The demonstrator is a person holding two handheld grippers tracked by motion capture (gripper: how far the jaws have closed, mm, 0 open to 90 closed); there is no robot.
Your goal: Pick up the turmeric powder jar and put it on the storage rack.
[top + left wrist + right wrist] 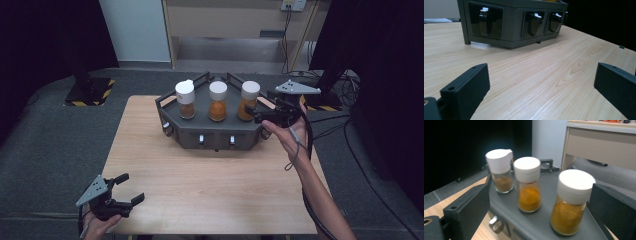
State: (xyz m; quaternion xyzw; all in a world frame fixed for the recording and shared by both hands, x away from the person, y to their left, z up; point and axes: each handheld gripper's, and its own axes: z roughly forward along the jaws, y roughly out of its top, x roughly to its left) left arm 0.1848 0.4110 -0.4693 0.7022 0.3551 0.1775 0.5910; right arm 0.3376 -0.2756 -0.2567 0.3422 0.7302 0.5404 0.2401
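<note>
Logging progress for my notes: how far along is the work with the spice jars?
Barely begun: three white-capped jars stand on the grey rack. In hand: the right tool, open, is lined up on the nearest jar without gripping it. The left tool rests open at the table's near edge. Gripping and lifting a jar remain.

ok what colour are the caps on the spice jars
White, all three caps; clearest in the right gripper view.

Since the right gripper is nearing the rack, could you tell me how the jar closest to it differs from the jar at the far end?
The nearest jar holds orange-yellow powder, filled fairly high; the far jar holds browner powder, filled low. The nearest jar's cap is plain and round; the far jar's cap has a spout-like lip. Both are clear, white-capped and upright on the grey rack.
</note>
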